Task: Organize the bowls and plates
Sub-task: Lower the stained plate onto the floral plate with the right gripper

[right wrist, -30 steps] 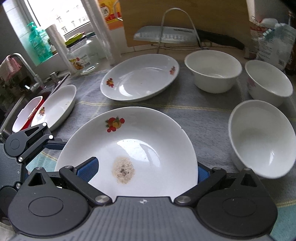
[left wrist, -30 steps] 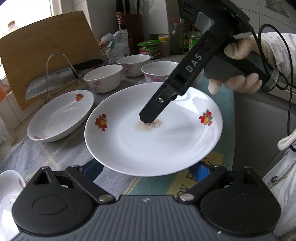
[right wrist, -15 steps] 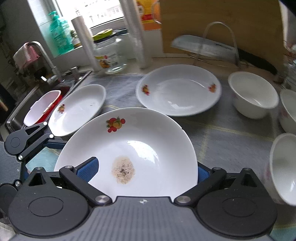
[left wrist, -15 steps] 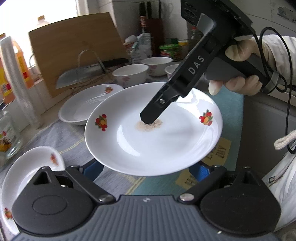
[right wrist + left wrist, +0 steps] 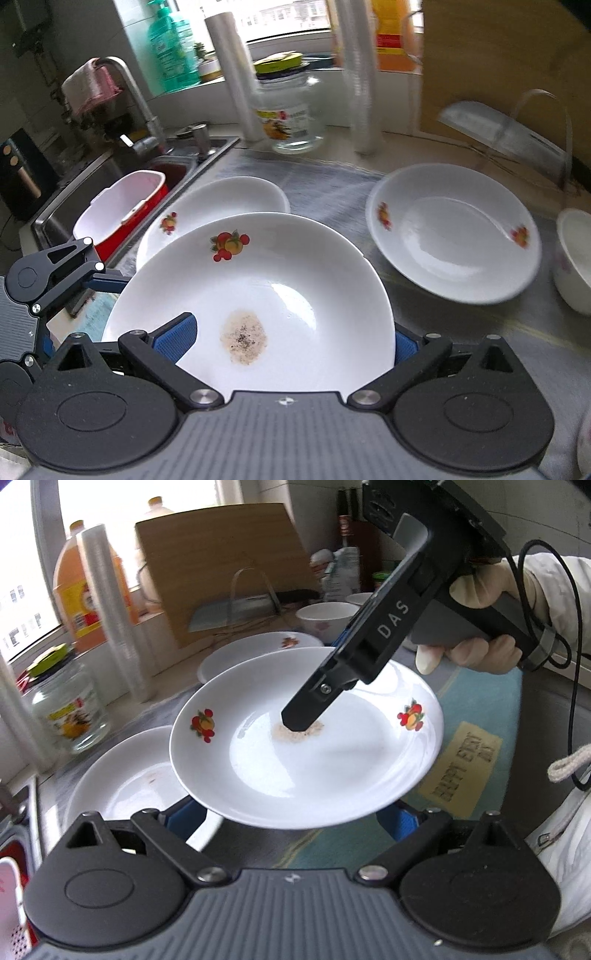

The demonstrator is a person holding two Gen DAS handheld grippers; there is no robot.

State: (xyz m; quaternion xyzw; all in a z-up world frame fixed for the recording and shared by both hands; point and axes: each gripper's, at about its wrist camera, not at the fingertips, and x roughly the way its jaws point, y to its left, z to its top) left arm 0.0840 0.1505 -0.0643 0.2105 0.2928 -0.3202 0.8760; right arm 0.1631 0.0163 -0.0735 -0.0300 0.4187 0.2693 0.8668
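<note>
Held plate: the white plate (image 5: pixel 295 266) with the fruit print hangs tilted in the air between your two grippers, its brown speckled stain (image 5: pixel 243 336) facing up.
Right gripper: your right gripper (image 5: pixel 290 338) pinches the plate, one blue pad lying on the upper face beside the stain, the other behind the rim. The grip looks the same as a second ago.
Left gripper: your left gripper (image 5: pixel 291 823) has its jaws spread wide, both blue fingers running under the plate. You cannot tell whether they touch the underside. The spread matches the earlier frames.
Hand: your gloved right hand (image 5: pixel 476 650) is wrapped round the handle.
Shift since a second ago: the plate has travelled sideways, away from the bowls and toward the sink (image 5: pixel 207 147). It was above the grey cloth (image 5: pixel 325 184) then; now it overlaps the plate by the sink (image 5: pixel 221 195), which lies below it.
Newly in view: the tap, the red tub (image 5: pixel 122 206) in the sink and the glass jar (image 5: pixel 288 118) now show in the right wrist view.
Slipped away: of three bowls, only one bowl (image 5: pixel 572 258) shows there, at the right edge.
Other plate: the second plate (image 5: pixel 454 236) sits on the cloth, well apart from the held one.
Blur: the background is smeared in both views.
</note>
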